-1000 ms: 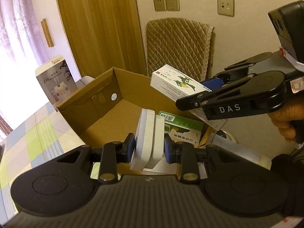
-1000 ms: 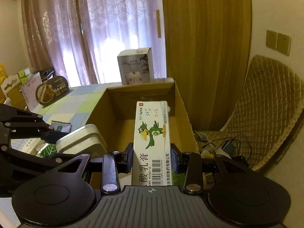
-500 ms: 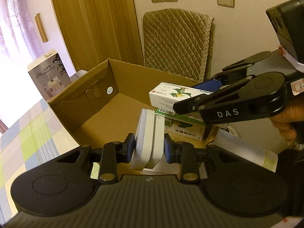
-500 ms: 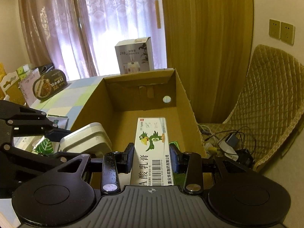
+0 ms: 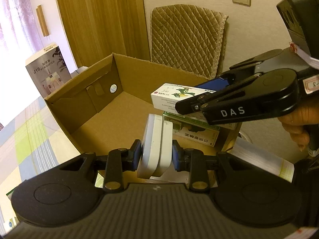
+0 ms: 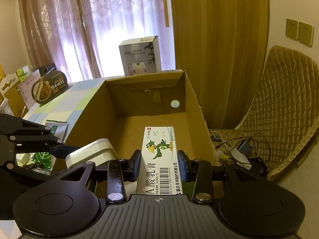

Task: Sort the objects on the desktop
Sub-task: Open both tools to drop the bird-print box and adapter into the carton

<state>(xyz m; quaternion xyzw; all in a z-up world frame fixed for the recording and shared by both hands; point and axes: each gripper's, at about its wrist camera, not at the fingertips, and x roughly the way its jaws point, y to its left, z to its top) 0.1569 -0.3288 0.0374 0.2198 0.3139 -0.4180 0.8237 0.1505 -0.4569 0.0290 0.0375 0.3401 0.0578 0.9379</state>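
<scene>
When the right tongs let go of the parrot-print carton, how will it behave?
The parrot-print carton looks like thin card, probably light. Its flat faces should land without rolling. Held above the cardboard box floor, it may settle aslant on the green carton below.

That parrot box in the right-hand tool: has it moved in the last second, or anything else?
The parrot box, clamped in the right gripper, has come down from above the rim into the cardboard box, above the green carton. The left gripper still holds the white case; nothing was let go.
</scene>
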